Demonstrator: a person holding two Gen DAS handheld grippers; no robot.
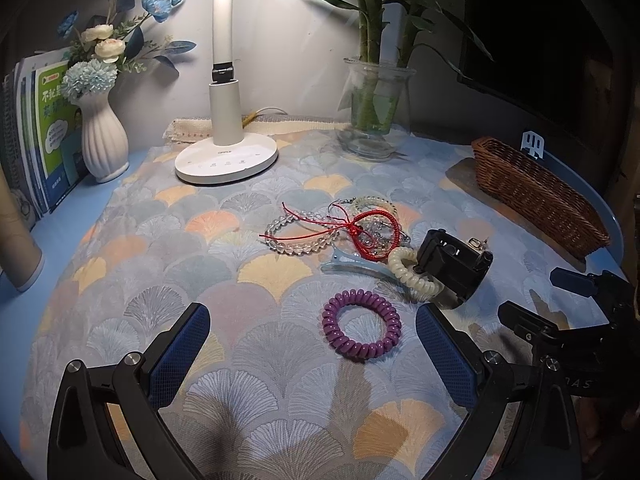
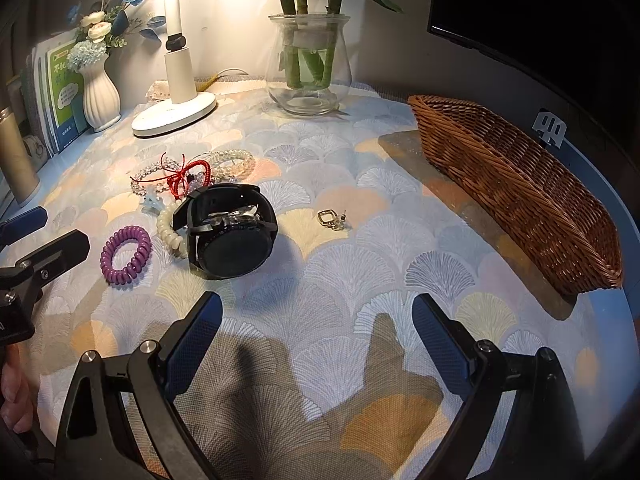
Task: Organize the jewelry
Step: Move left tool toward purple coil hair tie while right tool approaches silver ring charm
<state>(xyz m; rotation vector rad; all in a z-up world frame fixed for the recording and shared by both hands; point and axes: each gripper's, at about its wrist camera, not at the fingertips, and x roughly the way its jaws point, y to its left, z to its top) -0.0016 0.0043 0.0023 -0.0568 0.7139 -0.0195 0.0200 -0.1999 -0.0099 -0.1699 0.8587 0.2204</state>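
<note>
A purple coil hair tie (image 1: 362, 325) lies on the patterned cloth just ahead of my open, empty left gripper (image 1: 312, 328). Beyond it lie a cream coil tie (image 1: 412, 272), a black watch (image 1: 454, 266), a blue hair clip (image 1: 352, 266), a red cord bracelet (image 1: 372, 232) and clear bead bracelets (image 1: 296, 236). In the right wrist view the watch (image 2: 232, 236) sits ahead and left of my open, empty right gripper (image 2: 316, 320). The purple tie (image 2: 126, 256) and a small gold earring (image 2: 330, 218) lie nearby. A long wicker basket (image 2: 520, 196) stands at the right.
A white desk lamp (image 1: 226, 156), a glass vase with bamboo (image 1: 376, 120), a white flower vase (image 1: 104, 140) and books (image 1: 44, 136) line the back. A dark monitor (image 2: 540, 20) stands behind the basket. The table's rim (image 2: 628, 240) curves at the right.
</note>
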